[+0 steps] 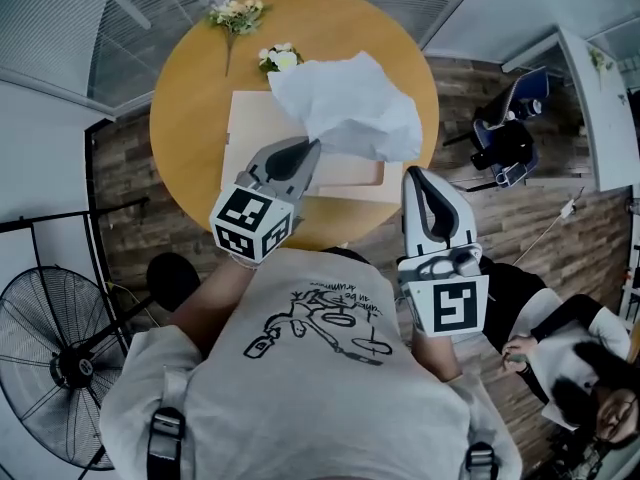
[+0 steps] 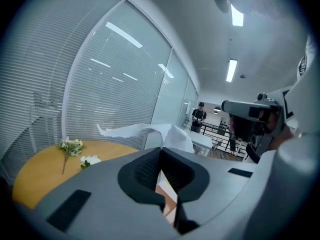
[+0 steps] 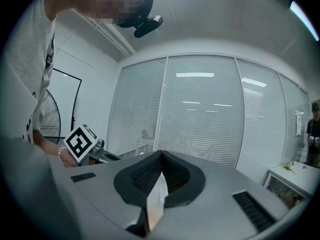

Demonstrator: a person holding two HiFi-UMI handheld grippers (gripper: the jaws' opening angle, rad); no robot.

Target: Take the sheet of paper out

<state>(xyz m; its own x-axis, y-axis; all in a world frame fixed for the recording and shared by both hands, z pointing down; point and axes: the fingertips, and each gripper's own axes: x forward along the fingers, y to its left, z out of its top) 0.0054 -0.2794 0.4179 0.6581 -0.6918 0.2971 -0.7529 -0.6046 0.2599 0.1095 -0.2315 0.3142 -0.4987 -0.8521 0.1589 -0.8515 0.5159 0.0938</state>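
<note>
A crumpled white sheet of paper (image 1: 350,108) hangs in the air above a flat beige box (image 1: 260,118) on the round wooden table (image 1: 190,88). My left gripper (image 1: 318,146) is shut on the sheet's near lower corner. In the left gripper view the sheet (image 2: 150,130) billows out beyond the closed tips of the left gripper (image 2: 161,149). My right gripper (image 1: 413,173) stays by the box's right corner, its jaws meeting at the tips (image 3: 161,153). A pale strip shows in the slit behind them; I cannot tell what it is.
Two small flower sprigs (image 1: 236,13) (image 1: 280,58) lie on the table's far side. A standing fan (image 1: 60,363) is at the lower left. A dark chair (image 1: 505,138) stands to the right and a seated person (image 1: 580,368) at the lower right. Window blinds run behind the table.
</note>
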